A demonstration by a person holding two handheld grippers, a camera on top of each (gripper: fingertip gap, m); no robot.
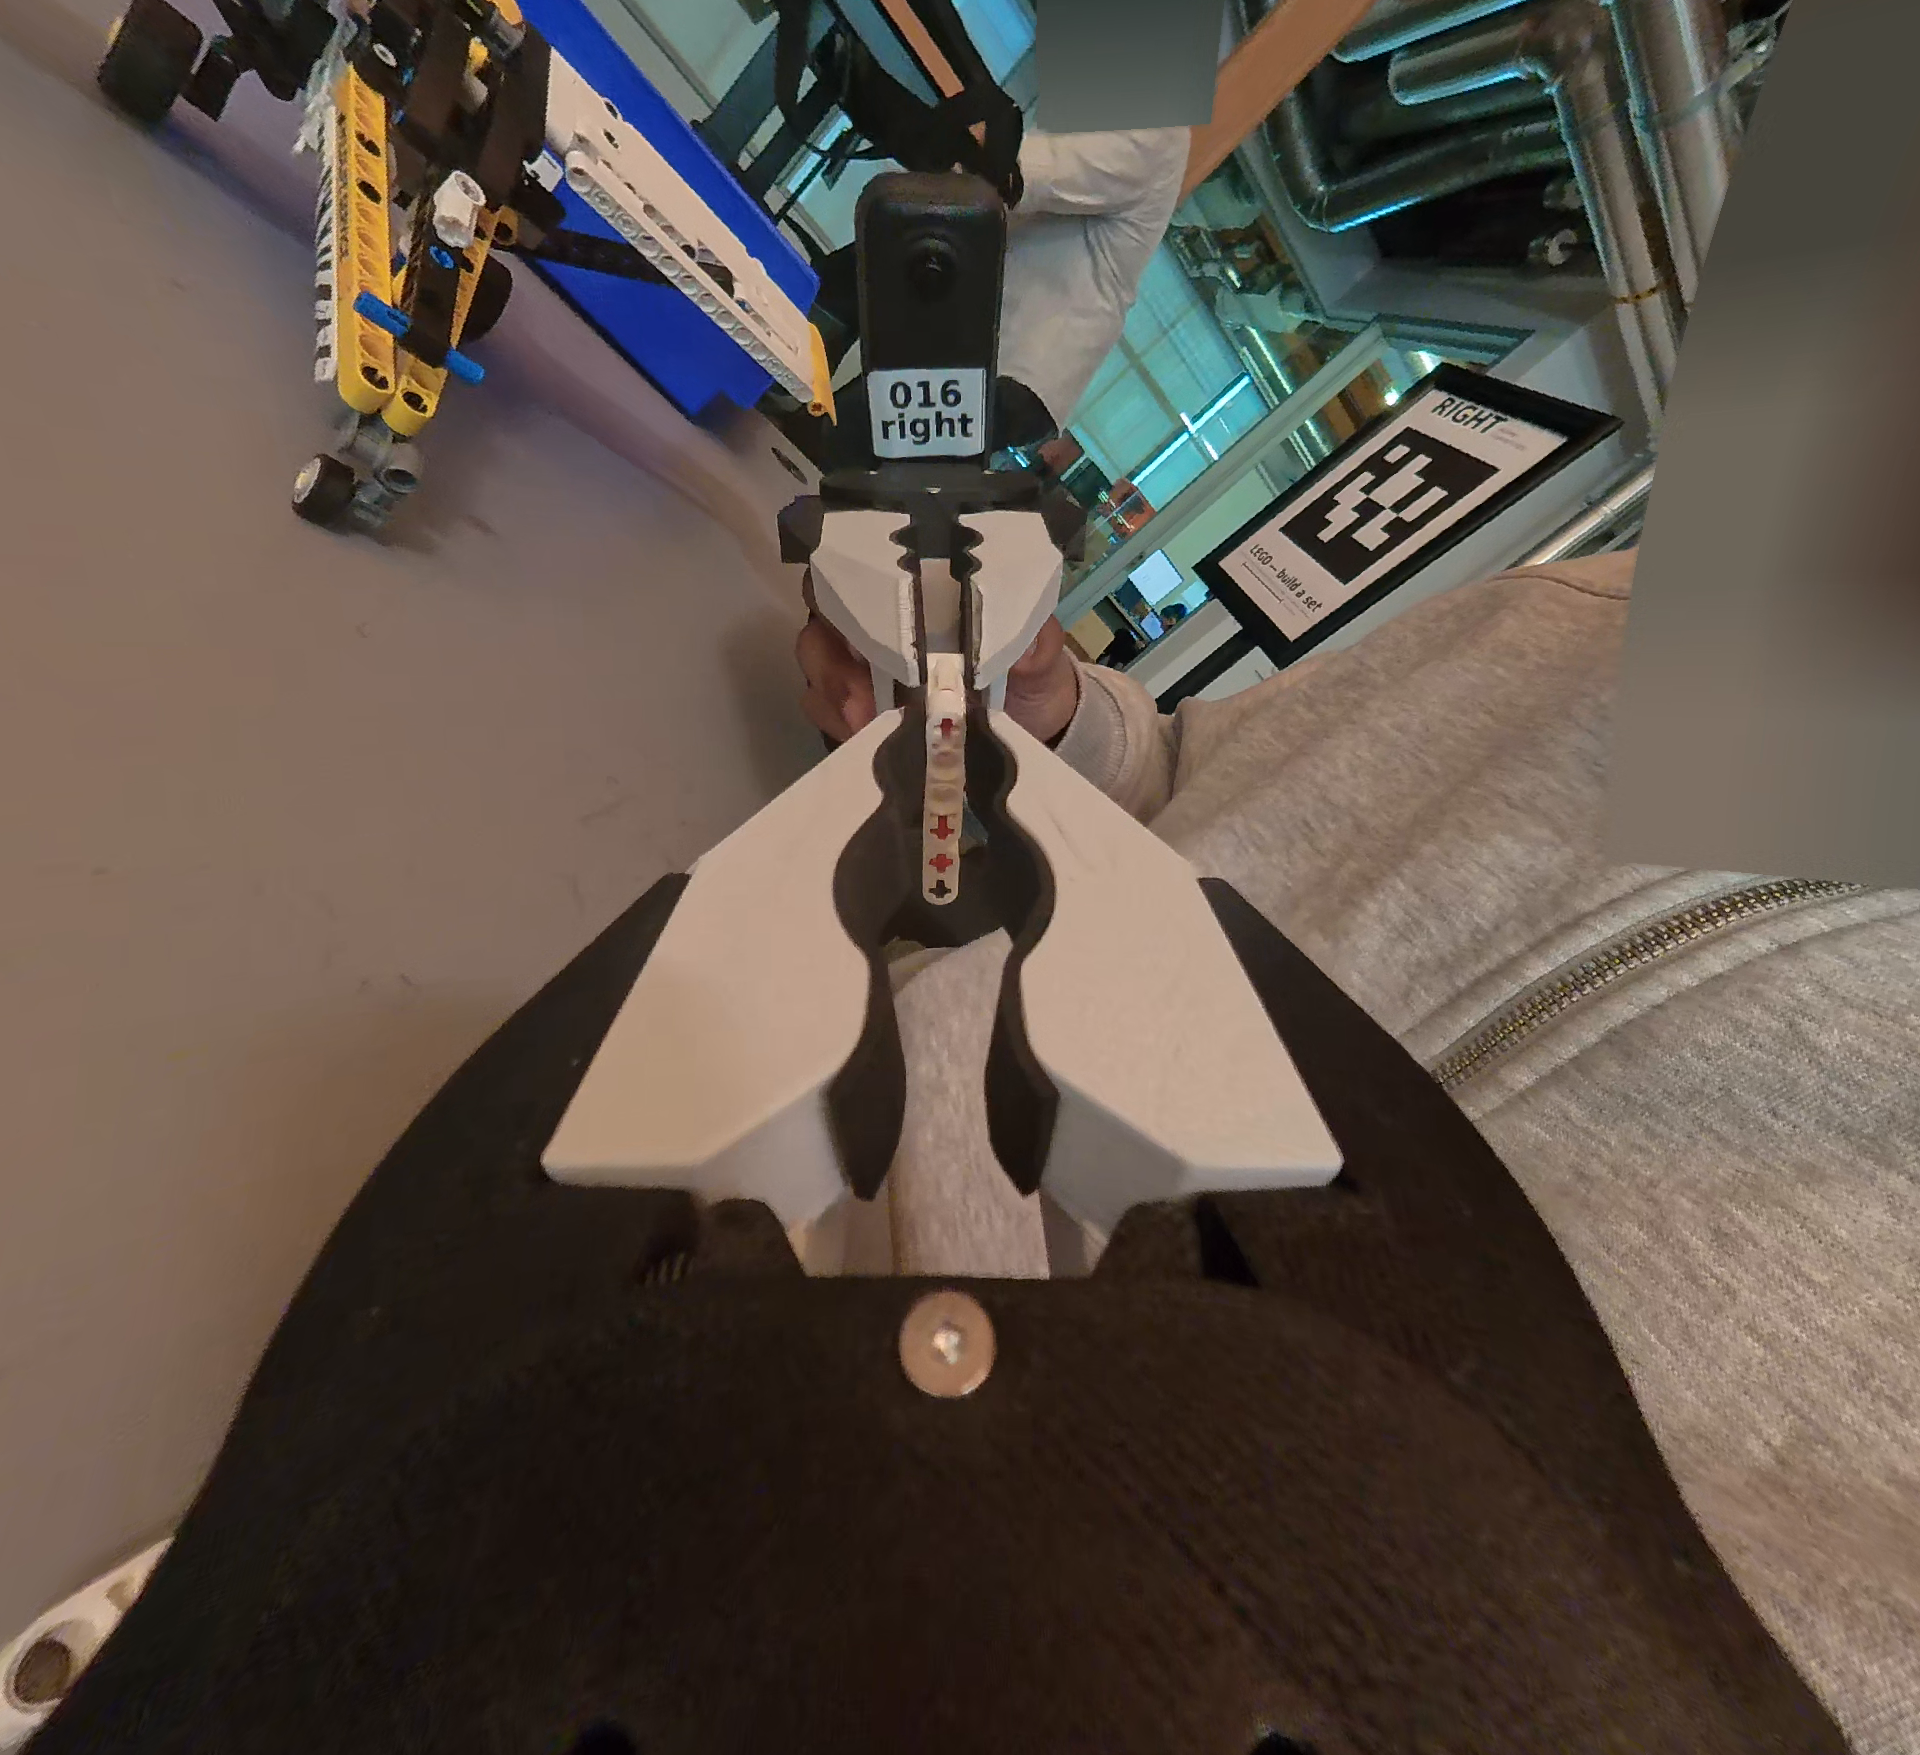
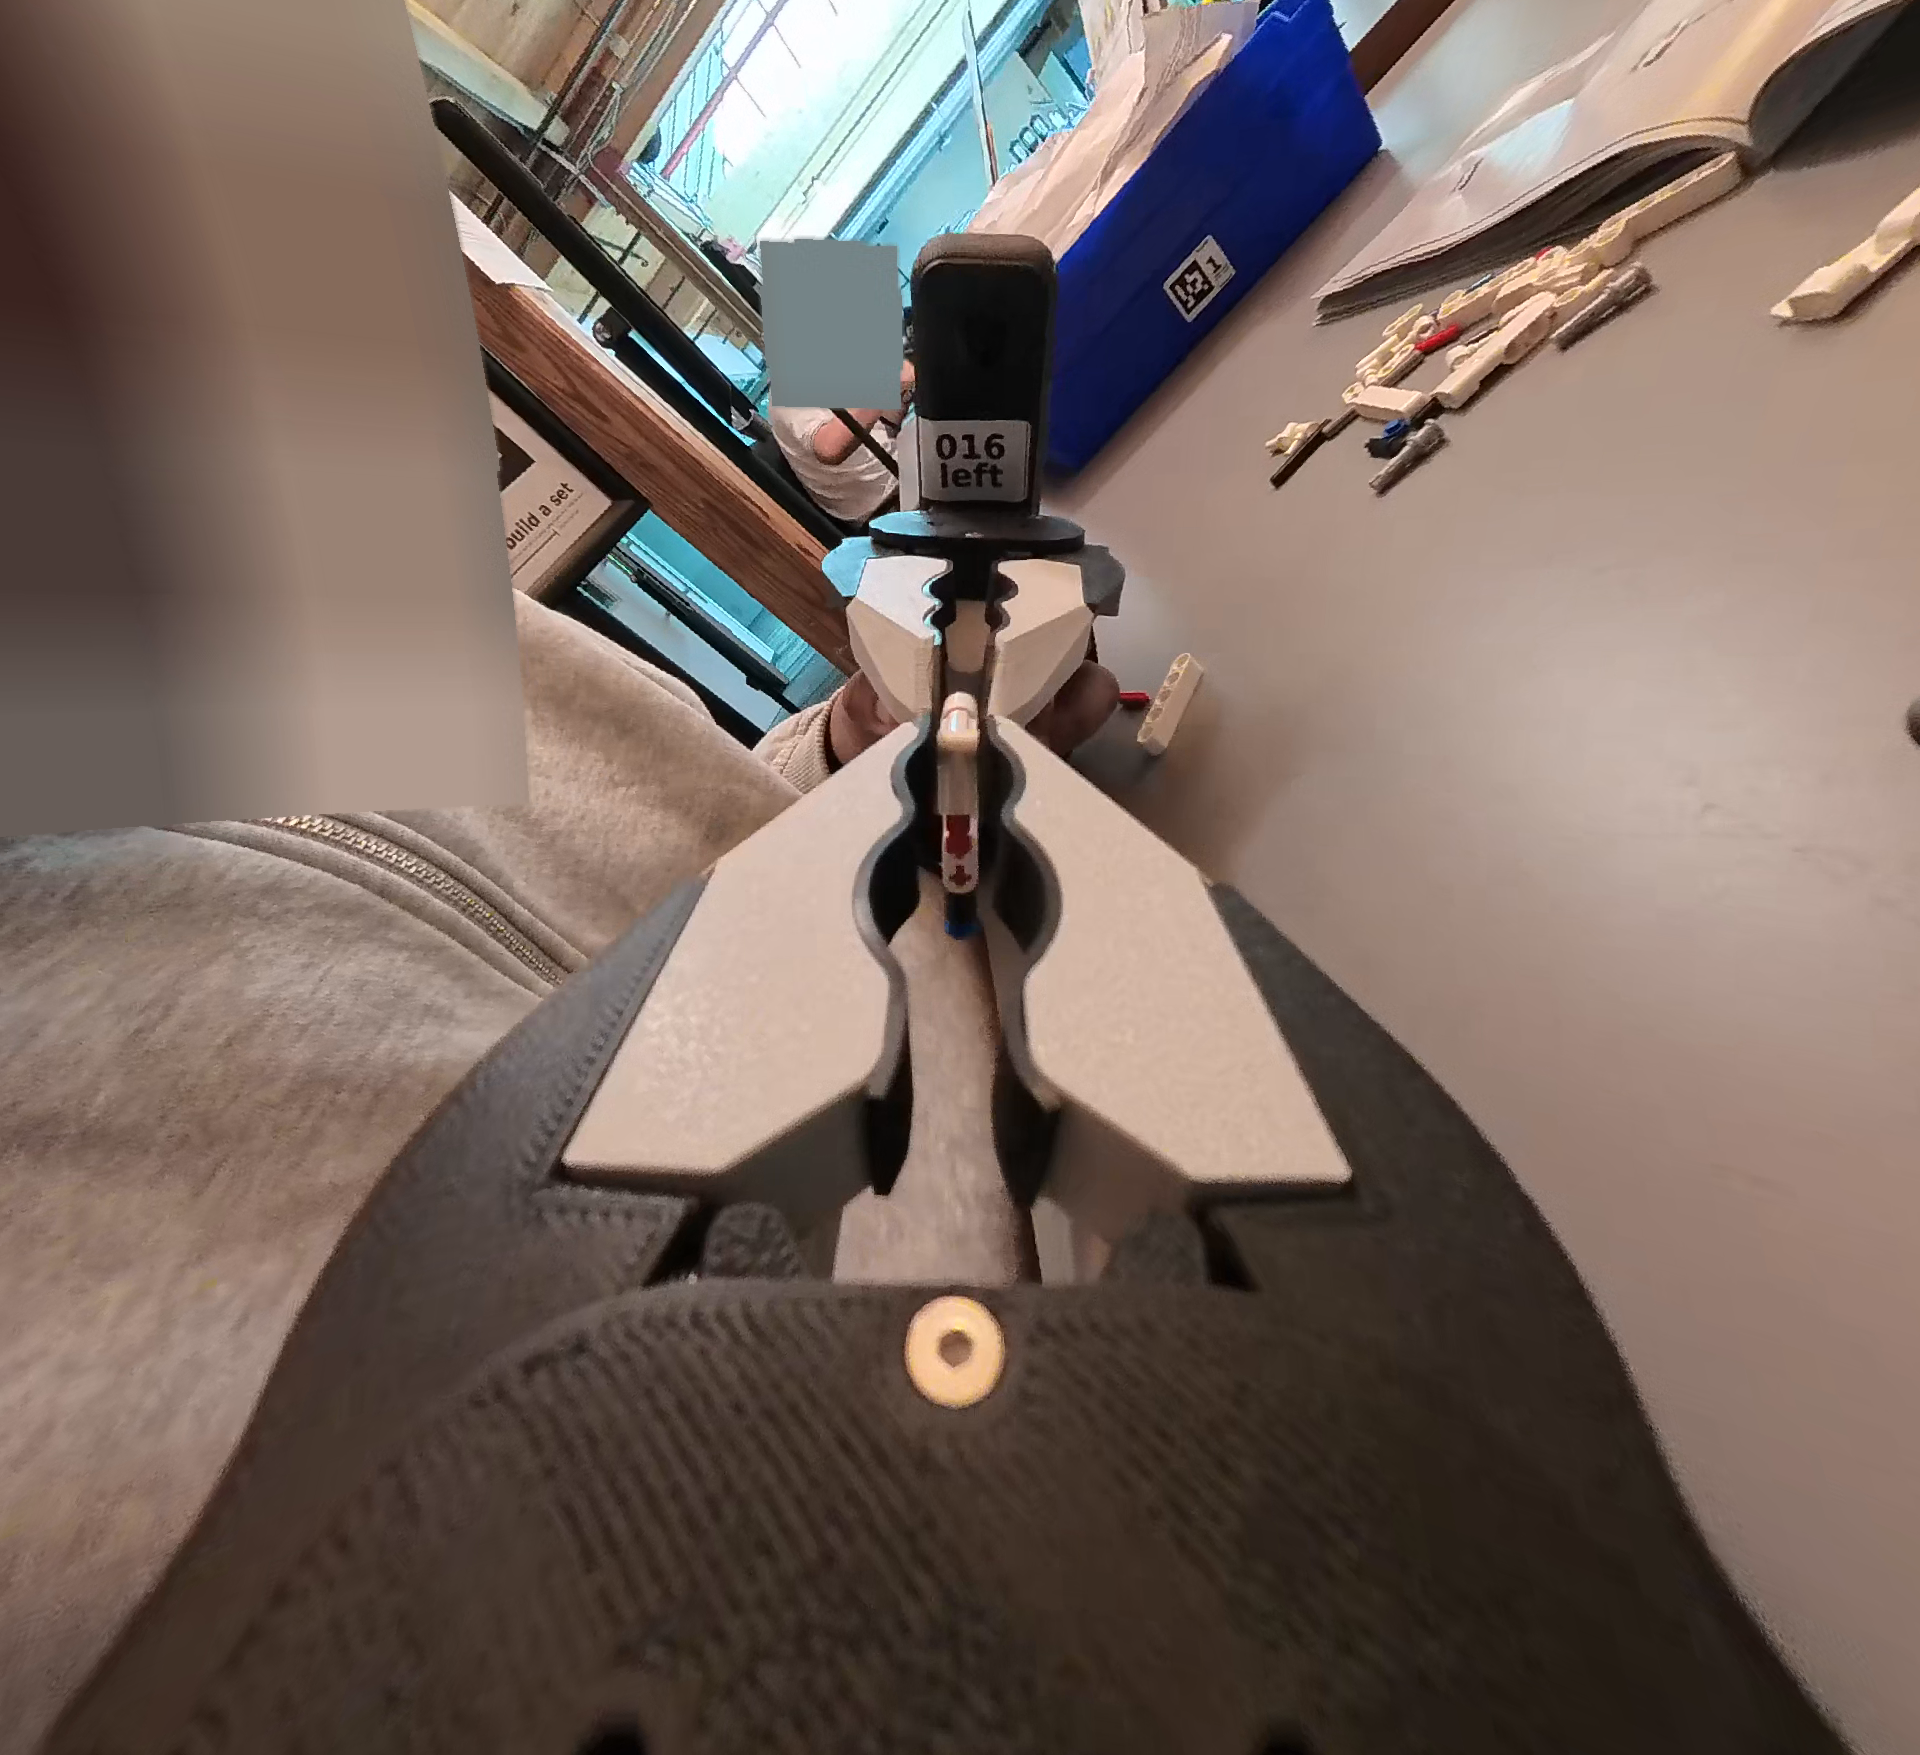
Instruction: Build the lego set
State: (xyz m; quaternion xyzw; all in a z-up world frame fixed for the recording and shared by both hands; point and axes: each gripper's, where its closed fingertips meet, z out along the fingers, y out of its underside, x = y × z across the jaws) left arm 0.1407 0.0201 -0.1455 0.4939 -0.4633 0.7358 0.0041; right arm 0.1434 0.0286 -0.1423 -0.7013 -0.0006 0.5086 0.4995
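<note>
A thin white lego beam [image 1: 940,822] with red pins in its holes is held in the air between the two grippers, which face each other tip to tip. My left gripper [image 1: 940,729] is shut on the near part of it. My right gripper [image 1: 943,661] is shut on the far end. In the right wrist view the same beam [image 2: 958,801] sits between the right gripper's [image 2: 958,734] fingers, with a blue pin [image 2: 961,921] at its near end, and the left gripper [image 2: 961,682] clamps the other end. The part-built yellow, black and white lego vehicle [image 1: 416,178] stands on the table at the far left.
A blue bin [image 1: 665,251] stands behind the vehicle and also shows in the right wrist view [image 2: 1195,230]. Several loose lego pieces [image 2: 1455,365] and an open instruction booklet [image 2: 1610,74] lie on the grey table. A short white beam [image 2: 1169,703] lies nearby. A grey sleeve [image 1: 1558,978] is alongside.
</note>
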